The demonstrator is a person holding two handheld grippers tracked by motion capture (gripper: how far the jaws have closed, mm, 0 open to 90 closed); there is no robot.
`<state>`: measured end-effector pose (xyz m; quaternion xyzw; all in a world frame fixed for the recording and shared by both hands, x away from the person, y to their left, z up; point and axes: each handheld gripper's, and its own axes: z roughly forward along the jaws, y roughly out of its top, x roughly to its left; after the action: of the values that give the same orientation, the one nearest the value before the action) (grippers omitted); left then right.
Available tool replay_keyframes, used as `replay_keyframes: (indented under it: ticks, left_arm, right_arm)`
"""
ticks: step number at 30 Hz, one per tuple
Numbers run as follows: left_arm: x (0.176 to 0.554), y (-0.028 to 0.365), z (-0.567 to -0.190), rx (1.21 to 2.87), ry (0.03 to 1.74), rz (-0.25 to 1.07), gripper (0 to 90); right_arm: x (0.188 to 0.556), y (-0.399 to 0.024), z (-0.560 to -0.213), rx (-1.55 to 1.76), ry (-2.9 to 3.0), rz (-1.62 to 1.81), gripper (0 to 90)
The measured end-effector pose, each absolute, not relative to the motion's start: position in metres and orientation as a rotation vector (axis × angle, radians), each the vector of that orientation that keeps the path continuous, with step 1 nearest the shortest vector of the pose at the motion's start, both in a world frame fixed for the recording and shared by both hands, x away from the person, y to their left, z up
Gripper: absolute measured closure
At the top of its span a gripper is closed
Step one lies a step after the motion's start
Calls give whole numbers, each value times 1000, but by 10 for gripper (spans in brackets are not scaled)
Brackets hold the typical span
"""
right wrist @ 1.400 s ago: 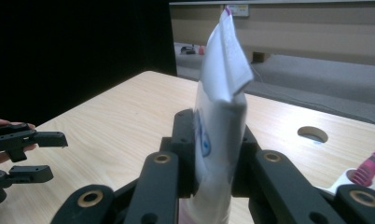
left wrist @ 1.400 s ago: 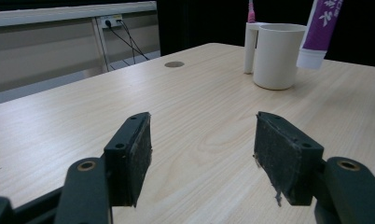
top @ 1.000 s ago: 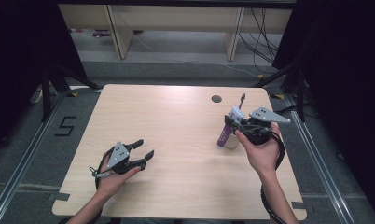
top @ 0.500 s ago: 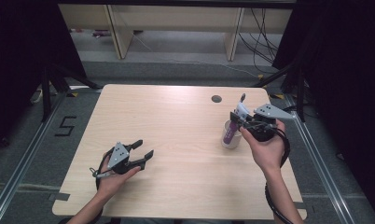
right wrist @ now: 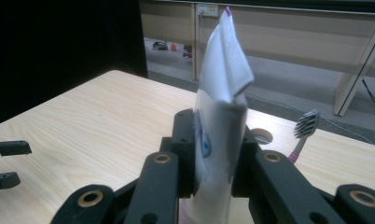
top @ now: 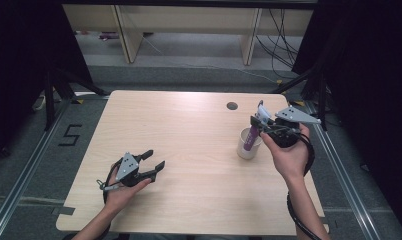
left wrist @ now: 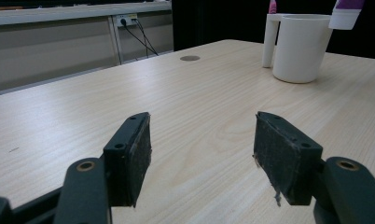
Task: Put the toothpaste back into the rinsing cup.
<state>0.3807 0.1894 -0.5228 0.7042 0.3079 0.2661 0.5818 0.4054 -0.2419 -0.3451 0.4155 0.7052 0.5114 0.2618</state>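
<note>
Toothpaste tube was pinched between the fingers of the right gripper, held upright with its crimped end up and its lower, purple end reaching down into the white cup on the right side of the worktop. In the left gripper view the tube's white cap showed just at the cup's rim, so whether the tube had bottomed out could not be told. A toothbrush with a pink handle stood in the same cup, bristles up, just beside the tube. Judgement: the step in hand was setting the tube into the cup. To do it well, the tube should go down straight until its cap rests on the cup's floor, leaning against the wall away from the toothbrush, and only then should the fingers let go; releasing with the tube off-centre could tip the light cup or knock the brush out. The left gripper lay well apart on the near left of the worktop, its fingers spread wide with nothing between them. A round cable hole sat in the worktop behind the cup, not in the way. Nothing else stood on the worktop near the cup.
</note>
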Motion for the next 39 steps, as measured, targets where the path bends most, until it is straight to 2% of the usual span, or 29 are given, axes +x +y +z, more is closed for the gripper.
replay_keyframes:
  ticks: [39]
  left_arm:
    - [381, 190, -523, 1643, 723, 620, 362]
  right_arm:
    - [414, -250, -316, 1105, 1860, 1371, 777]
